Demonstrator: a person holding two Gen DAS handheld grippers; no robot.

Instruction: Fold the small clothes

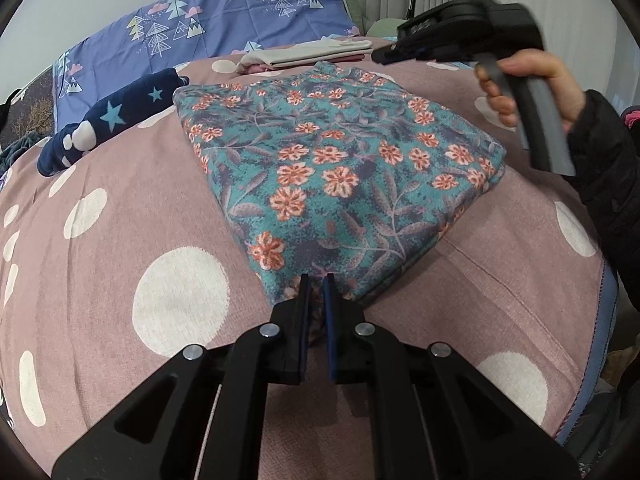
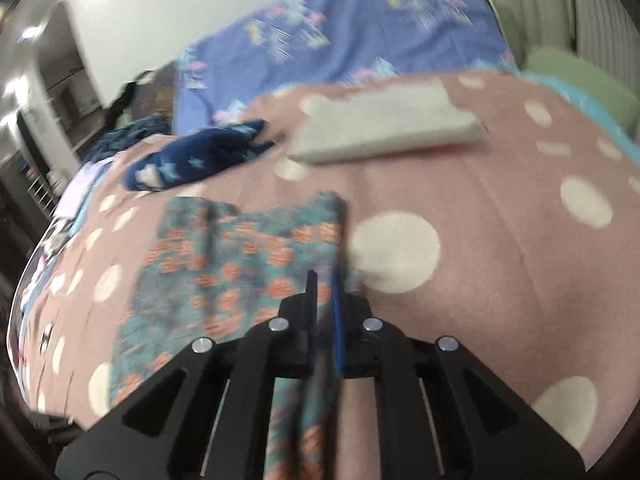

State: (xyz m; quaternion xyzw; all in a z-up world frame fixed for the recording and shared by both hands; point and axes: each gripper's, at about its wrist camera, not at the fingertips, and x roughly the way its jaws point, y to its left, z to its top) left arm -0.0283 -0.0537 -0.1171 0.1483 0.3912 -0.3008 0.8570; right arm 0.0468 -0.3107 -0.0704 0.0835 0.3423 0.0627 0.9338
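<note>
A teal floral garment point(image 1: 332, 176) lies folded into a rough rectangle on the pink dotted bedspread point(image 1: 120, 220). My left gripper point(image 1: 316, 280) is shut on its near corner. In the left wrist view my right gripper point(image 1: 380, 56) is held in the air above the garment's far right side, with no cloth visibly hanging from it. In the blurred right wrist view my right gripper point(image 2: 324, 280) has its fingers nearly together over the floral garment point(image 2: 224, 264); whether it pinches cloth I cannot tell.
A navy star-print garment point(image 1: 108, 120) lies at the far left. A folded grey and pink stack point(image 1: 304, 56) sits behind the floral garment. A blue tree-print pillow point(image 1: 208, 20) stands at the headboard. The bed's edge point(image 1: 600, 280) runs along the right.
</note>
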